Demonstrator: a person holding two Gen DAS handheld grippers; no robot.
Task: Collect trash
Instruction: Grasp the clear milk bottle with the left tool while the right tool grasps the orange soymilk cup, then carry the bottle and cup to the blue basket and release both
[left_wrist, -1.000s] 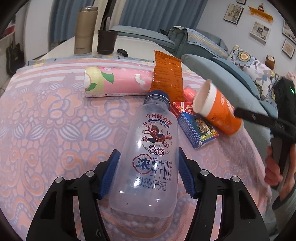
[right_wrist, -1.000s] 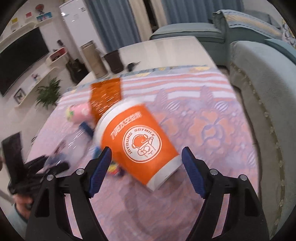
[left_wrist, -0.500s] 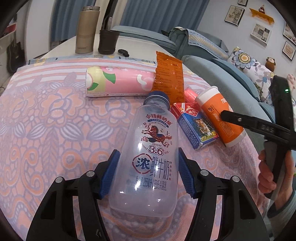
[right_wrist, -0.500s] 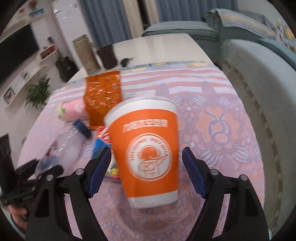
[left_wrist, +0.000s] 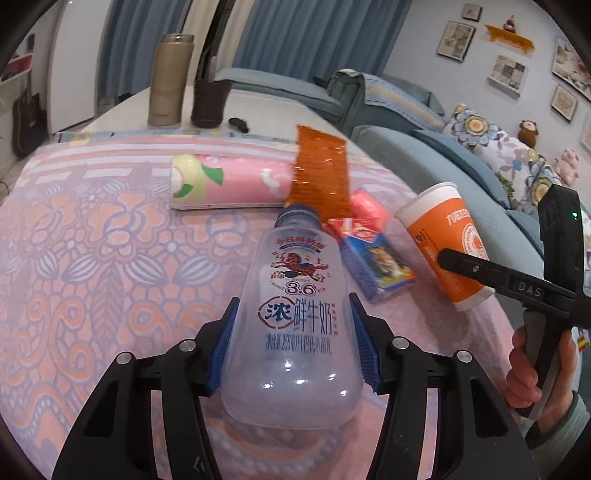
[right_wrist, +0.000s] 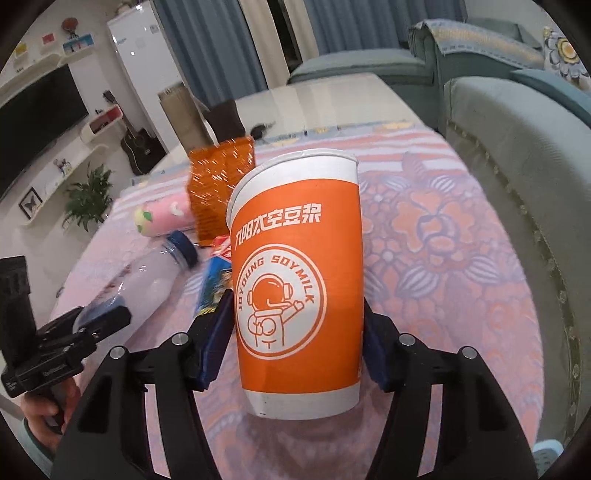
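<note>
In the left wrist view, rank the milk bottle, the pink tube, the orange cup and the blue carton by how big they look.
1. milk bottle, though nearest the camera
2. pink tube
3. orange cup
4. blue carton

The milk bottle (left_wrist: 295, 325) is clear, glossy plastic with a printed label and a blue plastic cap. The cup (right_wrist: 299, 280) is matt paper, orange print between white bands. The snack wrapper (left_wrist: 321, 173) is shiny, crinkled orange foil. The carton (left_wrist: 373, 258) is smooth printed card. The pink package (left_wrist: 229, 181) has a smooth, slightly glossy skin. The desk cloth (left_wrist: 92, 258) is matt woven fabric with a floral print. Both grippers are matt black plastic with ribbed blue pads (left_wrist: 221, 347). The flask (left_wrist: 168, 85) is brushed metal.
</note>
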